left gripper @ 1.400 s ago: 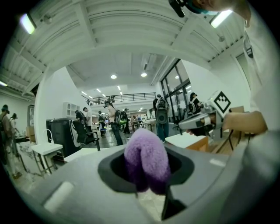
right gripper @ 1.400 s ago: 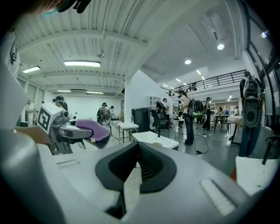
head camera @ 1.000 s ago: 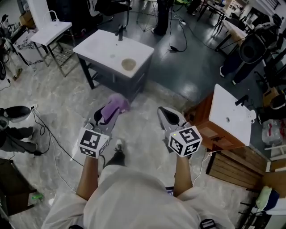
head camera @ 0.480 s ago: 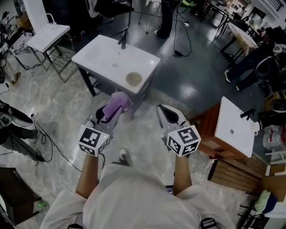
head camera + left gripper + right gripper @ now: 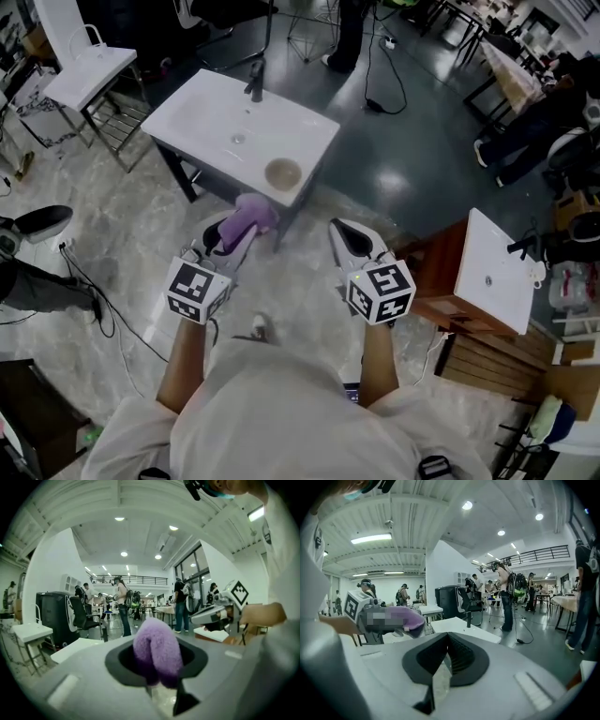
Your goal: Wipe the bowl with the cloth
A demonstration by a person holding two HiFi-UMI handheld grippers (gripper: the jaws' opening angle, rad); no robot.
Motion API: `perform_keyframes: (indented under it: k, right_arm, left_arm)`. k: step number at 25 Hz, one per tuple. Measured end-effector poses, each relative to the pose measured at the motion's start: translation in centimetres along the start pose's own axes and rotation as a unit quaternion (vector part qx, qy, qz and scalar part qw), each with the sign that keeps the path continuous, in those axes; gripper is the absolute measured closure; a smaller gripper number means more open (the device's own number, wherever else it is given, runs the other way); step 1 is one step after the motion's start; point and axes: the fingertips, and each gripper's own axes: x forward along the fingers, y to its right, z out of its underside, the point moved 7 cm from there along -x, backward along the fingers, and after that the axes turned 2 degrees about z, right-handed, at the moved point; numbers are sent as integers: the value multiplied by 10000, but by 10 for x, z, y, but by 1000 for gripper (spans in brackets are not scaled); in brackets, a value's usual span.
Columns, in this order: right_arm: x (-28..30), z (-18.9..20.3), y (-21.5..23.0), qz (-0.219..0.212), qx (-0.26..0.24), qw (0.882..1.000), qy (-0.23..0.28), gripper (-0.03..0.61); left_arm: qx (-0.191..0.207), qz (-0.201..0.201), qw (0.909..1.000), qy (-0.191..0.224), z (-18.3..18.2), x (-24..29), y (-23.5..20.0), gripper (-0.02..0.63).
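Pale marble floor (image 5: 112, 244) lies under the person, meeting dark floor beyond. On that seam stands a white table (image 5: 211, 112) with a dark tap (image 5: 255, 81) at its far edge and a drain hole in its top. To the right, well apart from it, is a wooden cabinet (image 5: 433, 267) with a white top (image 5: 492, 272). The person's light-sleeved arms reach forward at the bottom of the head view, one tool in each hand, both short of the table.

The left tool (image 5: 238, 232) is clenched on the cloth (image 5: 247, 216), a purple fluffy roll that bulges out past the jaw tips; in the left gripper view it fills the gap between the jaws. It hangs in the air just before the table's near edge.

The right tool (image 5: 338, 232) is clenched on nothing, its jaws pressed together, and it is level with the left one, off the table's near right corner.

The bowl (image 5: 283, 172), small and tan, sits upright on the table by its near right corner, just beyond the cloth and untouched by either tool.
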Motion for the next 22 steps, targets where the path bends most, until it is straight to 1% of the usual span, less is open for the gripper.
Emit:
perform_keyframes:
  k: [5, 9, 11, 15, 19, 22]
  right_arm:
    - [27, -2, 7, 140, 23, 9999, -46, 565]
    - [42, 0, 14, 76, -8, 9999, -150, 547]
    - [54, 5, 18, 2, -64, 9996, -266, 536]
    - [85, 13, 32, -212, -300, 9976, -582, 511]
    - [111, 19, 51, -466, -477, 9949, -751, 511]
    - [130, 26, 70, -686, -678, 9911, -915, 508]
  left_arm:
    - [-48, 119, 9998, -134, 6, 11, -24, 489]
    - [-113, 64, 9997, -191, 9, 19, -37, 489]
    - [-143, 9, 9997, -205, 12, 23, -42, 489]
    - [-253, -89, 9990, -356, 19, 37, -51, 489]
    - [-407, -286, 9977, -471, 26, 53, -60, 489]
    - [-401, -453, 9968, -525, 30, 71, -65, 489]
